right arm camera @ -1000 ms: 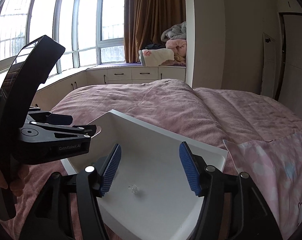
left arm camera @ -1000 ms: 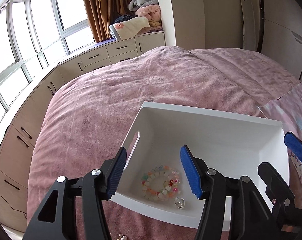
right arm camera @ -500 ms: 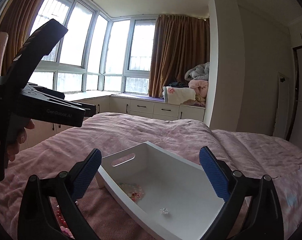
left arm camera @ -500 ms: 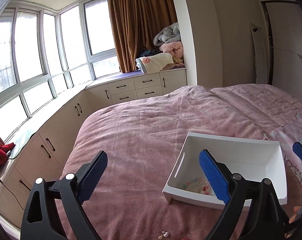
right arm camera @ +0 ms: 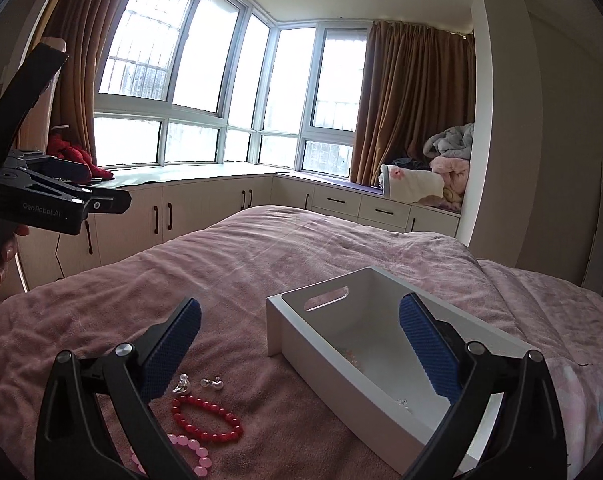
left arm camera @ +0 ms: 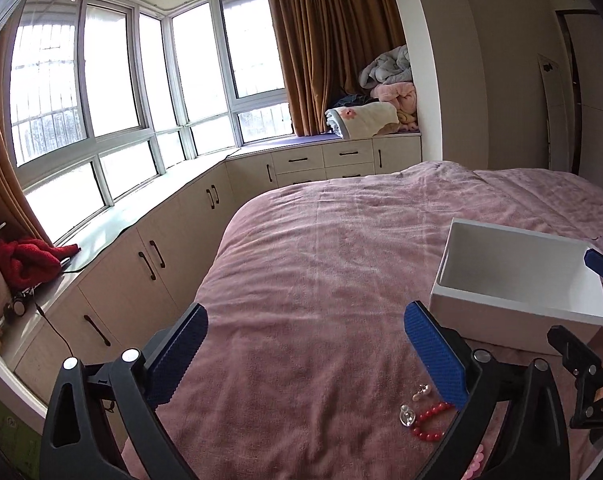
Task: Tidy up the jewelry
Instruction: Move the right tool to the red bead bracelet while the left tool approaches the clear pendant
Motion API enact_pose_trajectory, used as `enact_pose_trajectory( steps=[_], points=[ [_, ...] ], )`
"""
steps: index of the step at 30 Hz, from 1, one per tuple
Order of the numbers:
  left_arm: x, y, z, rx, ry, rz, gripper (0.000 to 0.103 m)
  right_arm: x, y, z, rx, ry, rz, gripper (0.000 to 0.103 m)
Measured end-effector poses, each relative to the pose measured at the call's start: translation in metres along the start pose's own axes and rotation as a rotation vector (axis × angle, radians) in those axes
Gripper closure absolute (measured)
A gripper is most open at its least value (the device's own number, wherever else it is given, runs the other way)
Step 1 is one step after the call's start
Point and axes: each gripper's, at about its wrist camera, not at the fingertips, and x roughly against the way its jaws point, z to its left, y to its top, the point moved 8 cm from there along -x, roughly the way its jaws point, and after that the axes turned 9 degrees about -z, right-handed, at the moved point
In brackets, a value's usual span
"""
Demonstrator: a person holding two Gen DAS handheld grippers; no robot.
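A white box (right arm camera: 385, 344) with a handle slot lies on the pink bedspread, with small jewelry pieces inside; it also shows in the left wrist view (left arm camera: 513, 280). A red bead bracelet (right arm camera: 207, 418), a pink bead bracelet (right arm camera: 189, 454) and two small silver earrings (right arm camera: 199, 385) lie on the bed left of the box. The red bracelet (left arm camera: 429, 420) and silver pieces (left arm camera: 411, 406) show by my left gripper's right finger. My left gripper (left arm camera: 305, 358) is open and empty above the bed. My right gripper (right arm camera: 301, 350) is open and empty, held above the box and the jewelry.
The pink bedspread (left arm camera: 341, 248) covers the bed. Low cream cabinets (left arm camera: 153, 264) run under the windows at left and back. Folded blankets (right arm camera: 433, 176) are piled on the window seat. A pink patterned pillow (right arm camera: 589, 400) lies right of the box.
Both grippers have pulled back and up from the box. The left one has swung left, so the box now sits at its right edge. The loose jewelry on the bed has come into view.
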Motion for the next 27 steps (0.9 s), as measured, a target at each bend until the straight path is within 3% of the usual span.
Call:
enact_pose_trajectory(
  steps=[7, 19, 25, 27],
  points=[
    [0.002, -0.054, 0.011, 0.011, -0.009, 0.064, 0.004, -0.003, -0.012, 0.024, 0.096, 0.041, -0.01, 0.005],
    [-0.026, -0.118, -0.003, 0.136, -0.109, 0.11, 0.004, -0.021, -0.058, 0.058, 0.17, 0.163, 0.161, 0.006],
    [-0.045, -0.127, -0.031, 0.094, -0.178, 0.1, 0.004, -0.04, -0.085, 0.067, 0.162, 0.203, 0.273, 0.016],
    [-0.052, -0.128, -0.038, 0.079, -0.197, 0.097, 0.004, -0.046, -0.095, 0.069, 0.162, 0.212, 0.313, 0.024]
  ],
)
